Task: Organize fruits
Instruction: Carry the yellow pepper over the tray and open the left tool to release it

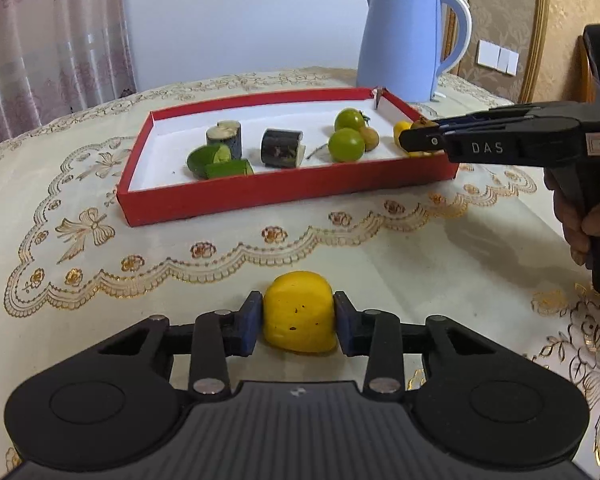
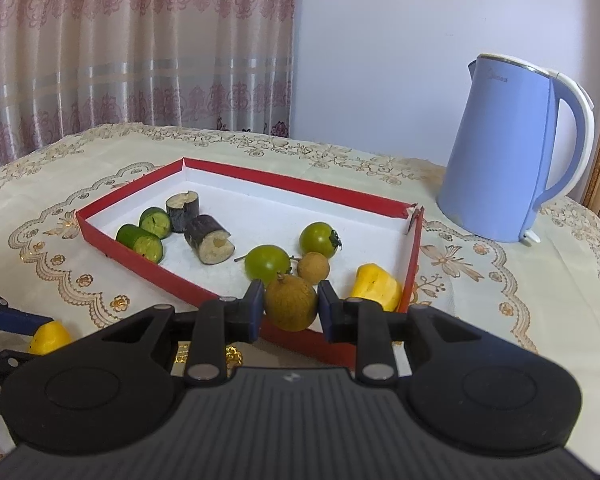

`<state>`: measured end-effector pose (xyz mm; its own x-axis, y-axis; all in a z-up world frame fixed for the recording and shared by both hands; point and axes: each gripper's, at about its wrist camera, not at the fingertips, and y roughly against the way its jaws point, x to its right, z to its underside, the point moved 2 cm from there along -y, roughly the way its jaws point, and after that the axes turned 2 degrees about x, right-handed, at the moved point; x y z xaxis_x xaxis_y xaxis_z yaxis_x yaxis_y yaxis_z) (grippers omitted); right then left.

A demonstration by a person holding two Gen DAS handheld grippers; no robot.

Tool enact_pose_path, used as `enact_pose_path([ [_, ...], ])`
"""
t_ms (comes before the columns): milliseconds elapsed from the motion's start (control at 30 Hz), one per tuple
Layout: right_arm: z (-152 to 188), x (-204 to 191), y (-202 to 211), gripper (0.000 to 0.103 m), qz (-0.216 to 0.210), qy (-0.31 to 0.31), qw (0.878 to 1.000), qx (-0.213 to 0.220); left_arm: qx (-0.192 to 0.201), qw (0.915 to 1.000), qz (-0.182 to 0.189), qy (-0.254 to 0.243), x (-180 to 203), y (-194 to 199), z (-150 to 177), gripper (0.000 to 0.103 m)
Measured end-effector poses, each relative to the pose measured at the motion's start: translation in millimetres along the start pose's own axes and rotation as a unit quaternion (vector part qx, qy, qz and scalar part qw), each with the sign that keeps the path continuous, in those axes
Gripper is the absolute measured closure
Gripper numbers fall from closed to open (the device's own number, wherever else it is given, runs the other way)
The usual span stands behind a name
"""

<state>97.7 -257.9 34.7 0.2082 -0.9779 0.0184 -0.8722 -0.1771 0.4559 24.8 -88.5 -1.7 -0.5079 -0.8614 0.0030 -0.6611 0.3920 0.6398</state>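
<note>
My left gripper (image 1: 298, 320) is shut on a yellow fruit piece (image 1: 299, 312) on the tablecloth, in front of the red tray (image 1: 260, 192). My right gripper (image 2: 288, 308) is shut on a brown longan (image 2: 290, 303) held over the tray's near right corner (image 2: 414, 264); it shows from the side in the left wrist view (image 1: 414, 138). In the tray lie two green tomatoes (image 2: 267, 264), another longan (image 2: 313, 267), a second yellow piece (image 2: 376, 286), two cucumber pieces (image 2: 140, 241) and two dark eggplant pieces (image 2: 210, 239).
A blue electric kettle (image 2: 508, 152) stands behind the tray's right end. The round table has a cream lace-patterned cloth (image 1: 80, 220). A curtain (image 2: 120, 40) hangs behind, and a gold-framed wall is at the right.
</note>
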Motion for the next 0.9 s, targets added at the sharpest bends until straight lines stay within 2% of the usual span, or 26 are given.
enact_pose_path([
  [233, -18.0, 16.1, -9.9, 0.077, 0.009, -0.007, 1.0, 0.011, 0.049, 0.9975, -0.03, -0.042, 4.2, 1.5, -46.7, 0.067],
  [433, -18.3, 41.2, -46.5, 0.077, 0.034, -0.027, 0.999, -0.022, 0.089, 0.9932, -0.044, -0.061, 13.3, -20.0, -97.1, 0.067],
  [633, -14.1, 40.7, -59.4, 0.074, 0.04, -0.015, 0.999, -0.026, 0.069, 0.9939, -0.062, -0.06, 18.6, -70.7, -112.7, 0.067],
  [700, -11.5, 37.6, -63.1, 0.067, 0.047, 0.001, 0.998, -0.03, 0.059, 0.9944, -0.066, -0.058, 17.4, -83.9, -112.4, 0.067],
  [767, -7.2, 35.5, -64.7, 0.065, 0.05, 0.011, 0.998, -0.026, 0.049, 0.9948, -0.068, -0.057, 16.9, -92.9, -110.0, 0.067],
  [800, -5.8, 36.0, -64.0, 0.058, 0.05, 0.01, 0.998, -0.022, 0.049, 0.9949, -0.067, -0.056, 16.4, -95.0, -108.3, 0.067],
  [833, -3.9, 37.2, -63.3, 0.051, 0.057, 0.01, 0.998, -0.014, 0.055, 0.9945, -0.068, -0.058, 16.6, -95.1, -107.2, 0.066],
  [867, -1.6, 37.0, -62.0, 0.037, 0.052, 0.015, 0.999, -0.004, 0.056, 0.9945, -0.069, -0.056, 16.8, -95.4, -107.0, 0.066],
  [900, 0.7, 34.5, -61.5, 0.017, 0.031, 0.025, 0.999, -0.001, 0.055, 0.9945, -0.07, -0.055, 17.2, -96.0, -107.3, 0.065],
])
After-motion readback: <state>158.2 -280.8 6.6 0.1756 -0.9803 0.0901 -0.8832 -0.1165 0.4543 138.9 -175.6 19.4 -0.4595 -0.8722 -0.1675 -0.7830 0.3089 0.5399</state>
